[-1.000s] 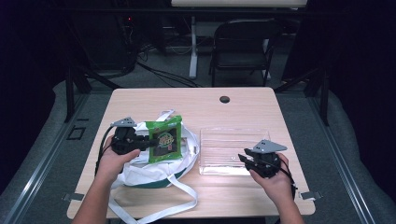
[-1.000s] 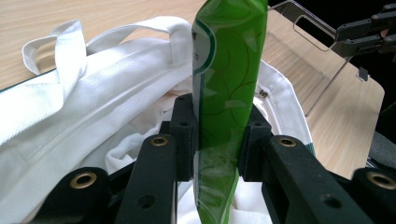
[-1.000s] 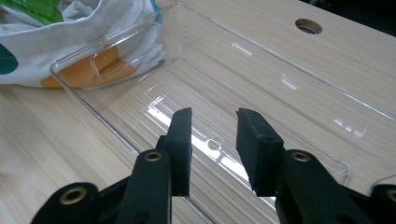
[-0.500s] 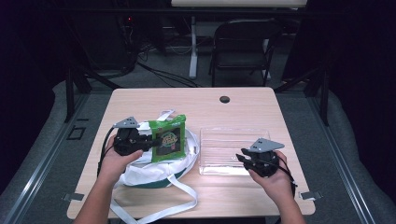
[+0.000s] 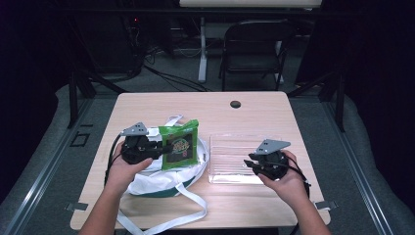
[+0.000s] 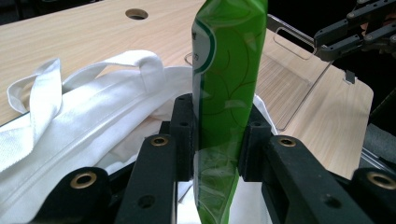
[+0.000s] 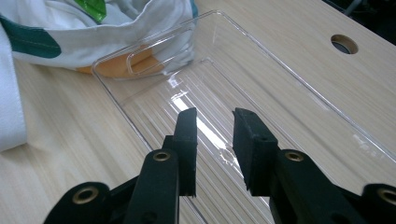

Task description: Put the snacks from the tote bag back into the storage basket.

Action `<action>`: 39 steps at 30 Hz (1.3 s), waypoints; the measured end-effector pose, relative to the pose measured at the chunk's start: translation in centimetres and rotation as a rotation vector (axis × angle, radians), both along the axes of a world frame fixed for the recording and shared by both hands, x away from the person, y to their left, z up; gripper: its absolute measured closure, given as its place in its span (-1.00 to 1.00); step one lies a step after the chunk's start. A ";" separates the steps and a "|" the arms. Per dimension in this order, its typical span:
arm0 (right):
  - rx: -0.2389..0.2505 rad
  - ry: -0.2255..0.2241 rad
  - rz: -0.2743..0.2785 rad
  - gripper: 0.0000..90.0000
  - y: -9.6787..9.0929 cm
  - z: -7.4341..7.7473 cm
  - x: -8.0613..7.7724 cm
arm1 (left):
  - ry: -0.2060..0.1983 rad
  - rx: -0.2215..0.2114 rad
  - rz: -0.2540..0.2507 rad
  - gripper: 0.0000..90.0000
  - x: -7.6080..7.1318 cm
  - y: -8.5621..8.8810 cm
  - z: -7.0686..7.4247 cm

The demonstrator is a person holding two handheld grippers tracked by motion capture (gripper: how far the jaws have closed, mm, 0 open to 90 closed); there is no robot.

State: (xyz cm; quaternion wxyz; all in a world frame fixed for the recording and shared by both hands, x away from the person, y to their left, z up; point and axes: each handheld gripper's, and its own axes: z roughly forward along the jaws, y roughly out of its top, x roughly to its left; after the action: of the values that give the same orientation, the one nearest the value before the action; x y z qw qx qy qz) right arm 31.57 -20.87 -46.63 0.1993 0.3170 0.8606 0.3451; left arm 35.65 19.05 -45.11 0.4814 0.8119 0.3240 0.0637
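Scene: a person at a light wooden table (image 5: pixel 254 122) works a handheld gripper in each hand, unpacking a white cloth bag (image 5: pixel 161 174).

Left gripper (image 5: pixel 164 147): its jaws are clamped on a green snack packet (image 5: pixel 180 145); in the left gripper view both black pads press the packet (image 6: pixel 229 88) flat between them.

Packet's place: held upright above the mouth of the bag, off the table, just left of the clear plastic tray (image 5: pixel 235 156).

What has changed: over the last second the packet has drifted slightly toward the tray side, while the grip on it is unchanged.

Right gripper (image 5: pixel 250 162): its jaws have just been closing and now stand a narrow gap apart with nothing between them; in the right gripper view (image 7: pixel 214 122) they hover over the tray's ribbed floor (image 7: pixel 289 98), touching nothing.

Right hand: it has lifted a little at the tray's near edge.

What it means: the packet looks freed from the bag, and the likely next step is to carry it across and set it in the empty tray.

Risk: the tray is light and unheld, so a nudge could slide it.
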 end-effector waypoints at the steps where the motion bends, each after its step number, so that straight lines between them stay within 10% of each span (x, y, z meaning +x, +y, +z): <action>1: -0.007 0.001 0.009 0.57 0.1 0.2 0.1 | -0.004 -0.001 -0.001 0.61 0.0 0.0 0.0; 39: -0.160 0.051 0.315 0.43 4.9 8.0 2.7 | -0.038 -0.035 -0.052 0.61 -0.8 -1.2 0.8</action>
State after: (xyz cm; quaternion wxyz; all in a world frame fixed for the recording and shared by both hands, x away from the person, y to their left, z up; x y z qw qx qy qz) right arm 34.26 -15.93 -38.61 0.1456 0.1700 0.9292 0.2942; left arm 34.83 17.87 -44.32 0.5032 0.8101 0.2945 0.0610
